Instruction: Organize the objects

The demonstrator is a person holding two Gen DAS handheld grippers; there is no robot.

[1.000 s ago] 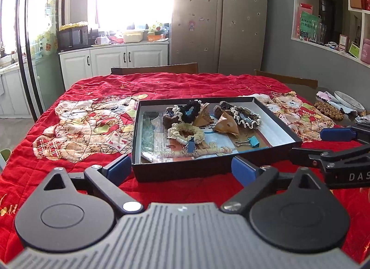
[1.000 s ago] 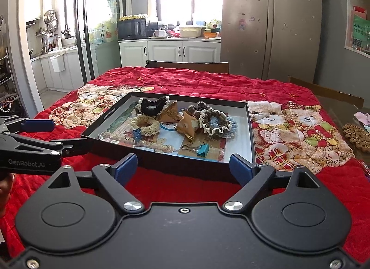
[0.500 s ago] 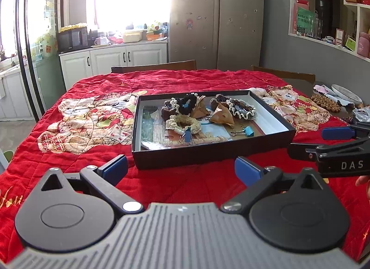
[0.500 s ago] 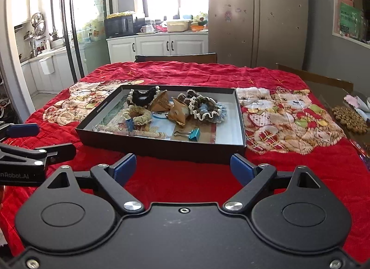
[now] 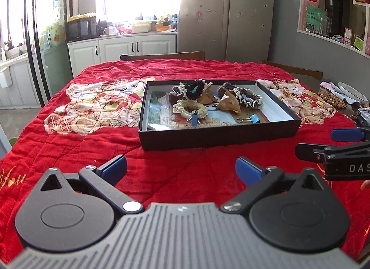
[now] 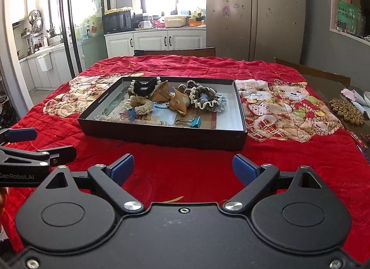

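Both tools released, holding nothing: left gripper (image 5: 181, 169) & right gripper (image 6: 183, 166) hover near edge, short of black box (image 6: 161, 136). Scrunchies (image 6: 205, 100), binder clips (image 6: 194, 122) lie inside box, mid-table. Fits pre-sort or done; can't tell.

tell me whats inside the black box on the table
Inside the black box: crocheted scrunchies, tan folded pouches and two blue binder clips, lying on printed paper. What is beneath the pile is hidden.

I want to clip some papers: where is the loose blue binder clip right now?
The blue binder clip lies inside the black box, near its front right wall, just in front of the tan folded pouch.
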